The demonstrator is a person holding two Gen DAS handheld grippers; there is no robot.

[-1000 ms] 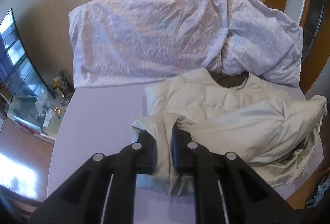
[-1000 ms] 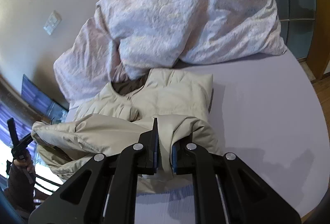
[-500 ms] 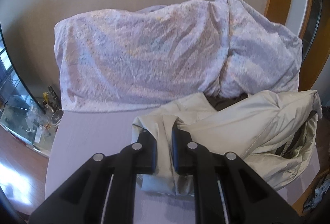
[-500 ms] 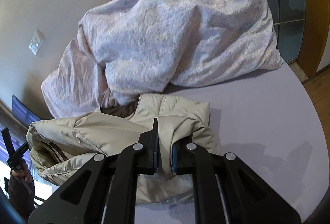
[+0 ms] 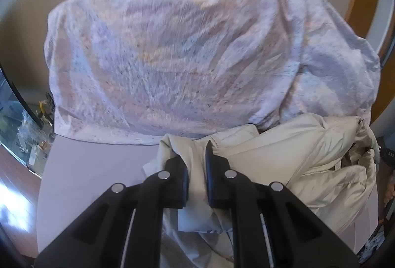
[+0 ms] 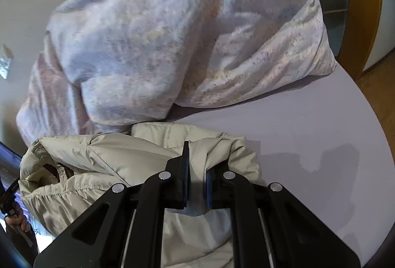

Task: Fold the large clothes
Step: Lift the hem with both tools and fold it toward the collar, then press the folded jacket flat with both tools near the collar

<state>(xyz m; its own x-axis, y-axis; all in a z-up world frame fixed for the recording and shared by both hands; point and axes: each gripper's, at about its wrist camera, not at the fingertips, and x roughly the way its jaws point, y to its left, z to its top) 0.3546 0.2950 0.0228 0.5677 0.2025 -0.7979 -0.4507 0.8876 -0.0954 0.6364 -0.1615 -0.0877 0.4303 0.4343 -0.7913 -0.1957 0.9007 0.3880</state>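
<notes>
Both grippers, left (image 5: 196,164) and right (image 6: 196,166), are clamped on the jacket (image 5: 284,156), mid-fold toward the duvet (image 5: 172,58); next, probably lay the hem flat and release.

Right tool (image 6: 196,169) clamped on cream jacket (image 6: 103,156), seemingly doubled over, beside rumpled duvet (image 6: 172,45) on bed (image 6: 308,139)
</notes>
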